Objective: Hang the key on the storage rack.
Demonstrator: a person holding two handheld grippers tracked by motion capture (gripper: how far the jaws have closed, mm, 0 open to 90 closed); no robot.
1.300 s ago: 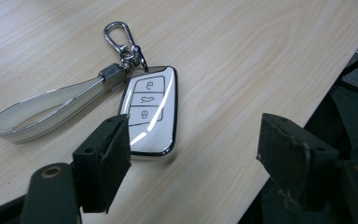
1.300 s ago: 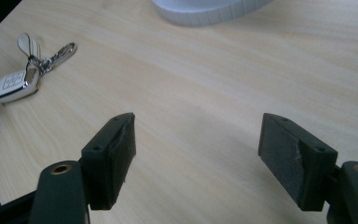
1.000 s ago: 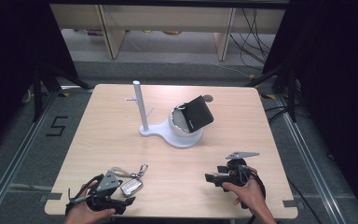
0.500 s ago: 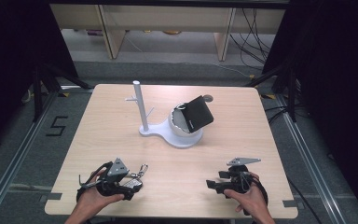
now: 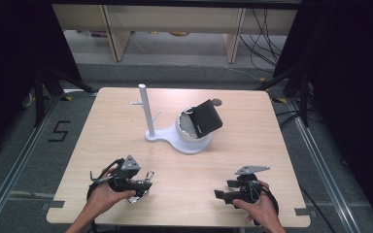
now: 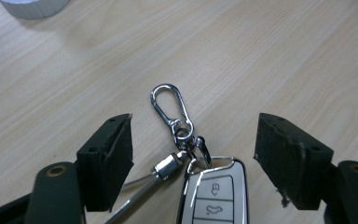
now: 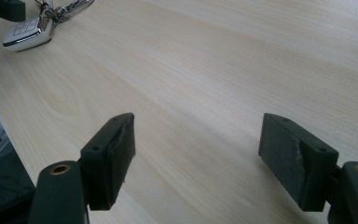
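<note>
A light wooden table (image 5: 102,145) stood on grey floor (image 5: 24,160) marked "5" (image 5: 59,131). Beyond it ran pale wooden shelving (image 5: 175,19); black curtains (image 5: 349,73) flanked both sides, cables (image 5: 264,29) trailing behind.

The car key fob (image 6: 213,196) is cut off by the left gripper view's bottom edge.

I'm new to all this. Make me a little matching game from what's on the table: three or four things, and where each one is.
Things:
1. car key fob
2. carabiner clip
3. white stand
4. right gripper

Places:
A. far middle of the table
B. near right edge, jaws open over bare wood
C. between the left gripper's open jaws
D. just ahead of the fob, on its ring

Pairs: 1-C, 2-D, 3-A, 4-B
</note>
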